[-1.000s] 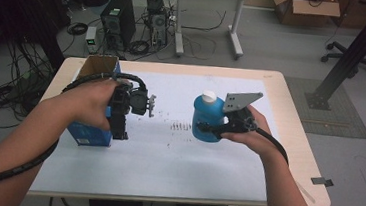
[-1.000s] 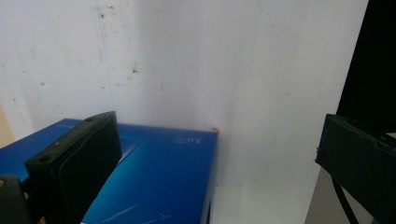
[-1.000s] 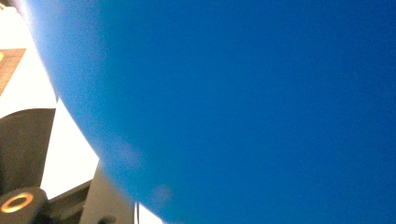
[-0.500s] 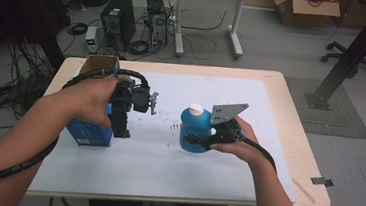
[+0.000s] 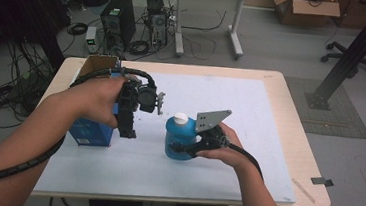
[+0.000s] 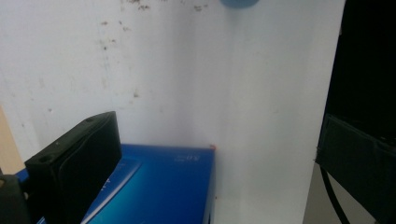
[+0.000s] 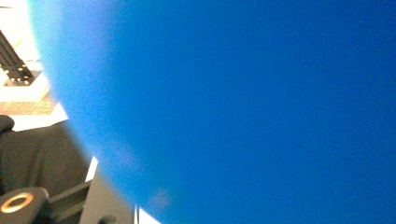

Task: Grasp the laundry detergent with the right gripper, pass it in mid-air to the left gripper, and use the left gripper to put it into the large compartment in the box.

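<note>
Bottle (image 5: 179,139) beside blue box (image 5: 90,131), mid-table.

I am seeing the bottle (image 5: 179,139) standing mid-table (image 5: 268,140), the box (image 5: 90,131) sitting well to its left, the left gripper (image 5: 129,128) hanging just right of the box.

Overall light: even indoor light, fairly dim, with the far-left floor dark.
Table (image 5: 290,117): the white mat (image 5: 231,102) is the brightest area, without hard glare.
Shadows: soft and short beneath the blue bottle (image 5: 178,140) and blue box (image 5: 89,132).
Left gripper view: washed-out white surface, near black jaw slightly soft.
Right gripper view: blue bottle (image 7: 243,107) pressed close, wholly blurred, with its left rim overexposed.
</note>
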The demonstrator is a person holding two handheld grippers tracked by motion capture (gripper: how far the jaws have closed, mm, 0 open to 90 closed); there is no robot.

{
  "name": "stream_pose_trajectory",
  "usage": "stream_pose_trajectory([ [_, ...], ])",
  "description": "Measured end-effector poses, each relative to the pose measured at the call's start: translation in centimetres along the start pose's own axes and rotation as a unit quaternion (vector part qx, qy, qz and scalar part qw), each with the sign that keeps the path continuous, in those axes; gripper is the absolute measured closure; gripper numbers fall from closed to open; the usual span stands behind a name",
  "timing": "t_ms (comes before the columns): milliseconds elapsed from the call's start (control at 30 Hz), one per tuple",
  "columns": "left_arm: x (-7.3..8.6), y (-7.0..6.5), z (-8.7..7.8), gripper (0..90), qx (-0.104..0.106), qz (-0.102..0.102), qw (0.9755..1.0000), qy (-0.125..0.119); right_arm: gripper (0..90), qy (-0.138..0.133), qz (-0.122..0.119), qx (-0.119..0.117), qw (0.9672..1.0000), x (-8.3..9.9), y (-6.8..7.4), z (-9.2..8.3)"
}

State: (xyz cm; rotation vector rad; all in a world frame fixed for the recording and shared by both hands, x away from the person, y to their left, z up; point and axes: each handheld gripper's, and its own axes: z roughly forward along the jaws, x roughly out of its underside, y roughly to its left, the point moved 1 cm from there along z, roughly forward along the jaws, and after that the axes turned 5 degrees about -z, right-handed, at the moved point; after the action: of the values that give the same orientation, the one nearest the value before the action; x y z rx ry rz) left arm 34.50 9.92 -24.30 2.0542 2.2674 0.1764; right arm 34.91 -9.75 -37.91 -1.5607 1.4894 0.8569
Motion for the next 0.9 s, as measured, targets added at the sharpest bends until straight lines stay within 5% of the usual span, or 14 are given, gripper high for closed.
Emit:
stream_pose_trajectory([
  [900,-1.8,-1.2,-0.1,0.4,0.005,0.018,0.9997,-0.012,45.0,0.0,-0.007,-0.02,0.9998,-1.7,0.0,5.5],
])
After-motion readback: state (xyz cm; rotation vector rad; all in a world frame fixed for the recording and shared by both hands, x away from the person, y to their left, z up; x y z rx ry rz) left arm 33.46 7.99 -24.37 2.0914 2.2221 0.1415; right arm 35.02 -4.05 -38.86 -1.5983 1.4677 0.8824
